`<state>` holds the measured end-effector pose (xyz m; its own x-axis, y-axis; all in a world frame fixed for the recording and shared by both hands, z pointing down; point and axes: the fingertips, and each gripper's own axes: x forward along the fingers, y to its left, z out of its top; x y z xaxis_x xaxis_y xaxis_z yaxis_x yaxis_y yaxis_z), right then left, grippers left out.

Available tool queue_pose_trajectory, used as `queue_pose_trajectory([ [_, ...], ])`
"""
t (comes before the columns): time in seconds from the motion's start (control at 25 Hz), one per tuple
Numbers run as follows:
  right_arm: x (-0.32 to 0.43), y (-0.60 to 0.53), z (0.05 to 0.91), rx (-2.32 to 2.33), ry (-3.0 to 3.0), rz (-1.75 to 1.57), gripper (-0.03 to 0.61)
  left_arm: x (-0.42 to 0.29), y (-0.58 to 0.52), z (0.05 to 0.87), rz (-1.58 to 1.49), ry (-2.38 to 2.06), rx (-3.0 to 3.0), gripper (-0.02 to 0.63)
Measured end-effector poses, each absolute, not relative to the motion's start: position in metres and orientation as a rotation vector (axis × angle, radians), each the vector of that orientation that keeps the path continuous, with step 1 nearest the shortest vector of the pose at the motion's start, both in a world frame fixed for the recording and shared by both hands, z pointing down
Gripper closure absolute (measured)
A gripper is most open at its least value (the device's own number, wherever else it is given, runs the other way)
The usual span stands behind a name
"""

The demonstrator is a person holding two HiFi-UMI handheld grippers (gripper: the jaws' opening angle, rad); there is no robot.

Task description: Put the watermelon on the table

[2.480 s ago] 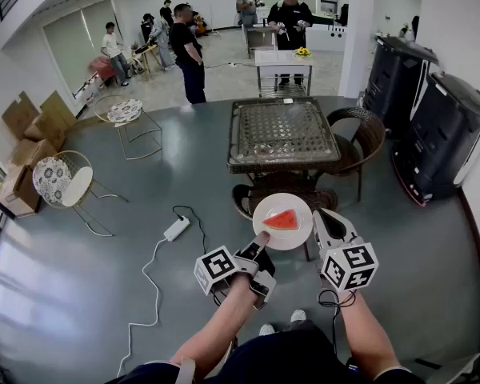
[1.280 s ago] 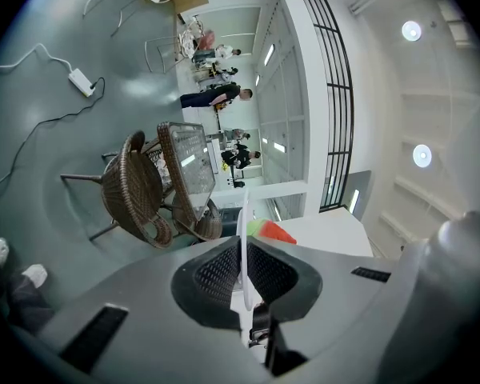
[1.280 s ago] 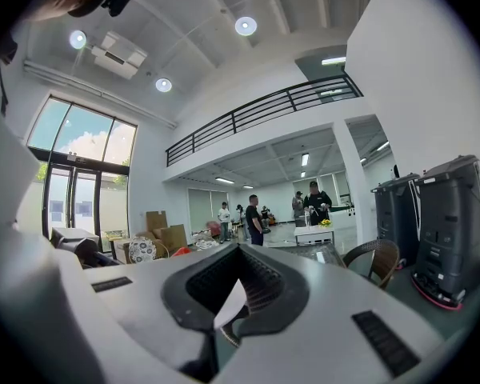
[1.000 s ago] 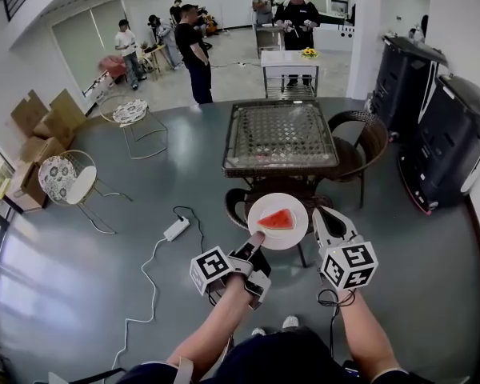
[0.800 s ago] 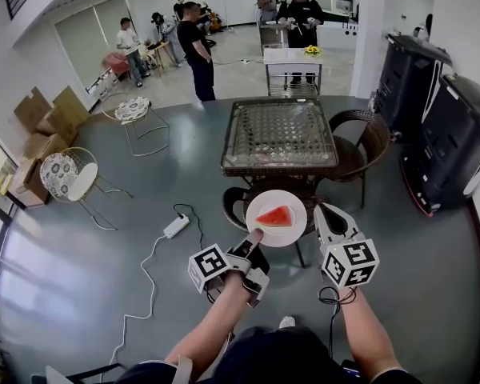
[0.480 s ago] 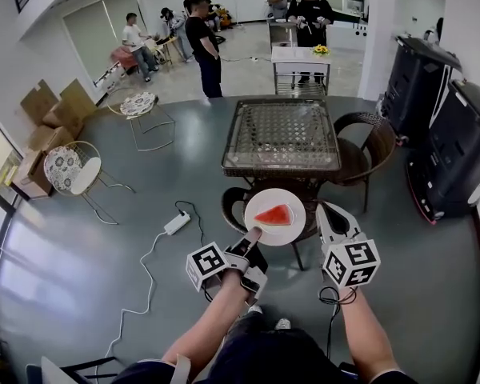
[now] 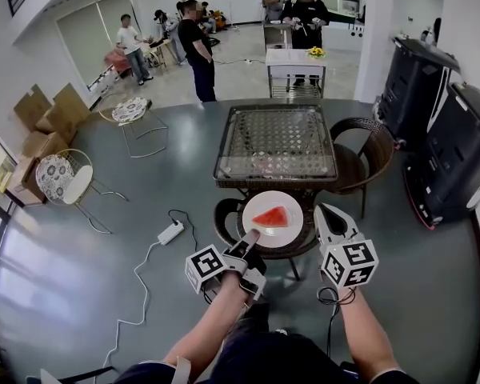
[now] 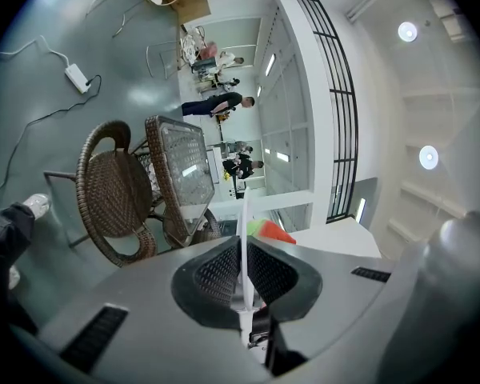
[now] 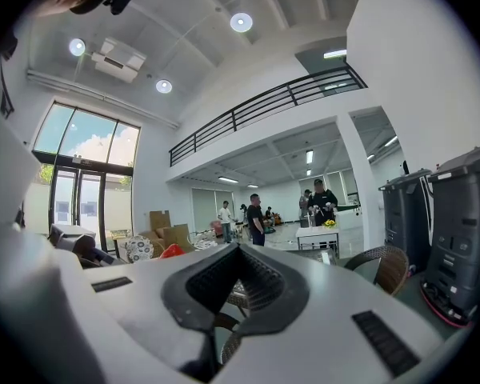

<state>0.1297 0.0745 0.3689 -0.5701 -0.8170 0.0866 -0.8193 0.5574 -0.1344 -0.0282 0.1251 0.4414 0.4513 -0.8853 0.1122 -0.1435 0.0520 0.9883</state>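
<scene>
A red watermelon slice (image 7: 270, 217) lies on a white plate (image 7: 286, 202). My left gripper (image 7: 251, 234) is shut on the plate's near rim and holds it level above a wicker chair (image 7: 224, 218). In the left gripper view the plate (image 8: 242, 222) shows edge-on between the pads of the left gripper (image 8: 242, 256), with the watermelon slice (image 8: 270, 231) beyond. The glass-topped wicker table (image 7: 276, 142) stands just past the chair. My right gripper (image 7: 324, 212) hangs to the right of the plate, clear of it. In the right gripper view the right gripper (image 9: 238, 250) is shut on nothing.
A second wicker chair (image 7: 362, 144) stands at the table's right. Two black machines (image 7: 456, 150) line the right wall. A power strip (image 7: 170, 232) and its cable lie on the floor to the left. Several people (image 7: 194, 46) and a white cart (image 7: 292, 58) are farther back.
The table and wicker chair have come nearer as I walked forward. The plate with the slice, still in my left gripper, now hangs over the chair. The right gripper came along beside it.
</scene>
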Motion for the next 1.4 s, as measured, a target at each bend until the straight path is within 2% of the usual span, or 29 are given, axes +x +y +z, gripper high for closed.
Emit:
queue_pose_trajectory([
  [0.96,0.038,-0.125,0.389,1.485,-2.656,0.288,0.575,-0.103,-0.078,0.455,-0.682,-0.892,1.442,0.597],
  [1.4,0.045,-0.176,0.401,1.557,-2.601,0.308,0.575,-0.105,-0.130,0.464,-0.644,-0.867,1.454,0.597],
])
